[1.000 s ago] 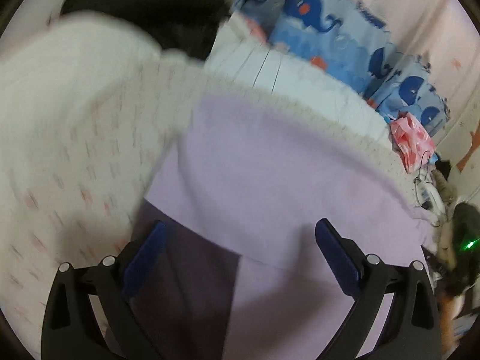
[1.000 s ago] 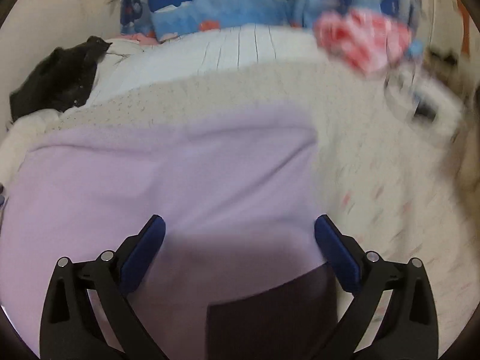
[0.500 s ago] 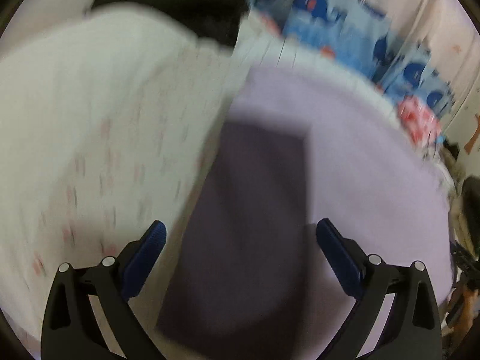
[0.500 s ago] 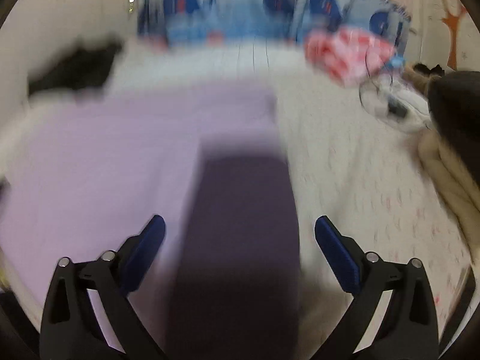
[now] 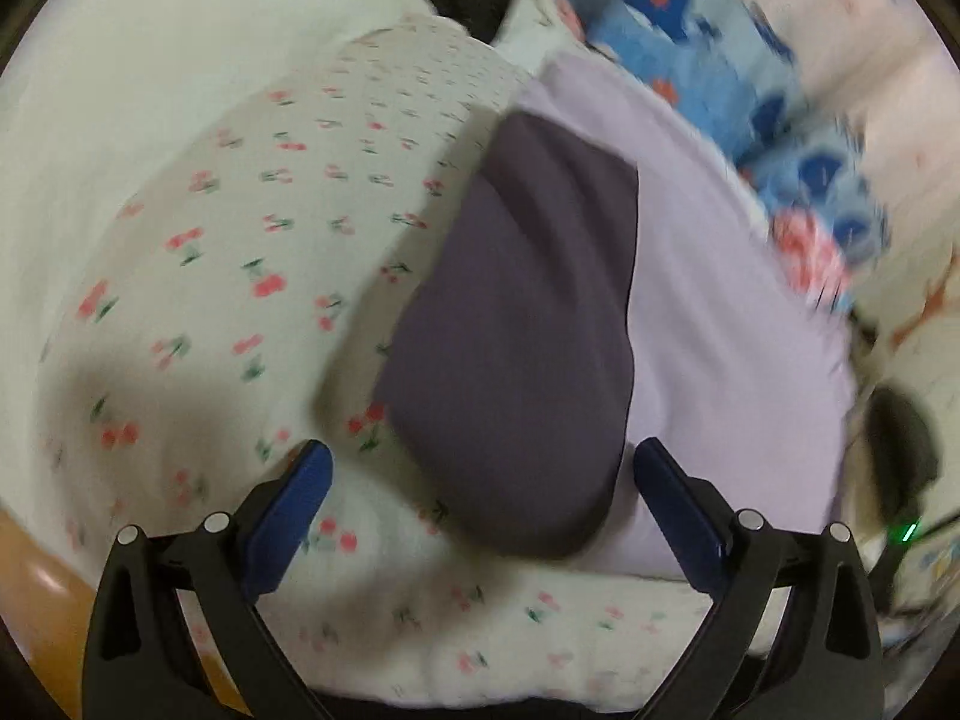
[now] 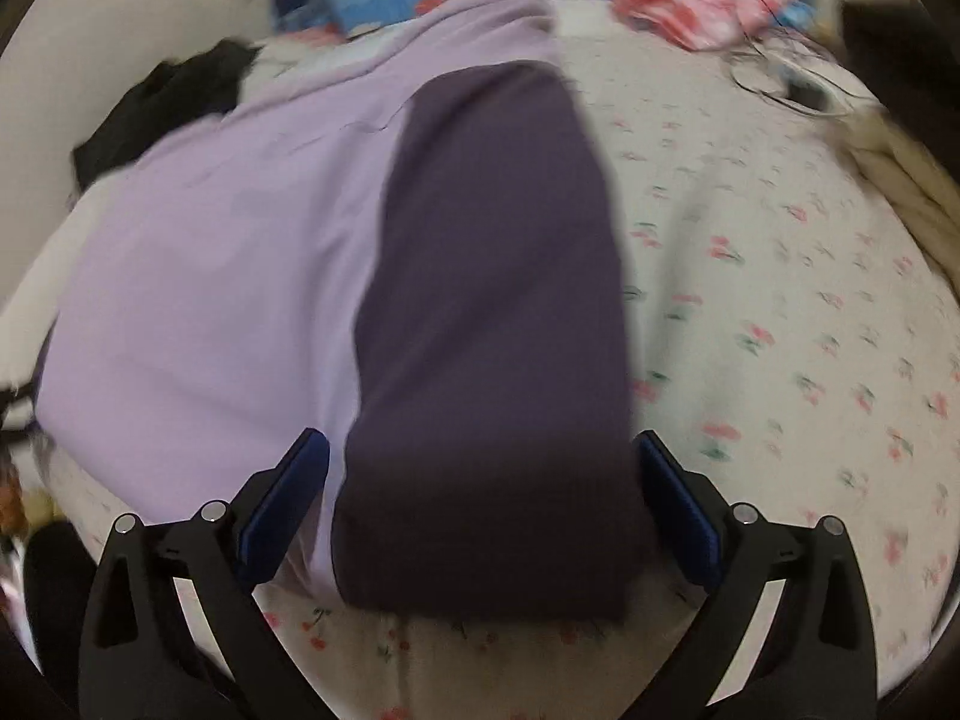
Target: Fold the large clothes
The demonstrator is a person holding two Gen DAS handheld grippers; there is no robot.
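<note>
A big lilac garment with a dark purple panel lies flat on a bed with a cherry-print sheet. The right gripper is wide open and holds nothing; the near end of the dark panel sits right between its blue fingers. The left gripper is wide open too (nothing in it), and the dark panel lies just ahead of its fingers. Blue whale-print cloth sits at the far side of the bed.

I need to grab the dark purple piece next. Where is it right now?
In the right wrist view, the dark purple piece lies centre frame on the lilac garment's right edge, beside the cherry-print sheet.
</note>
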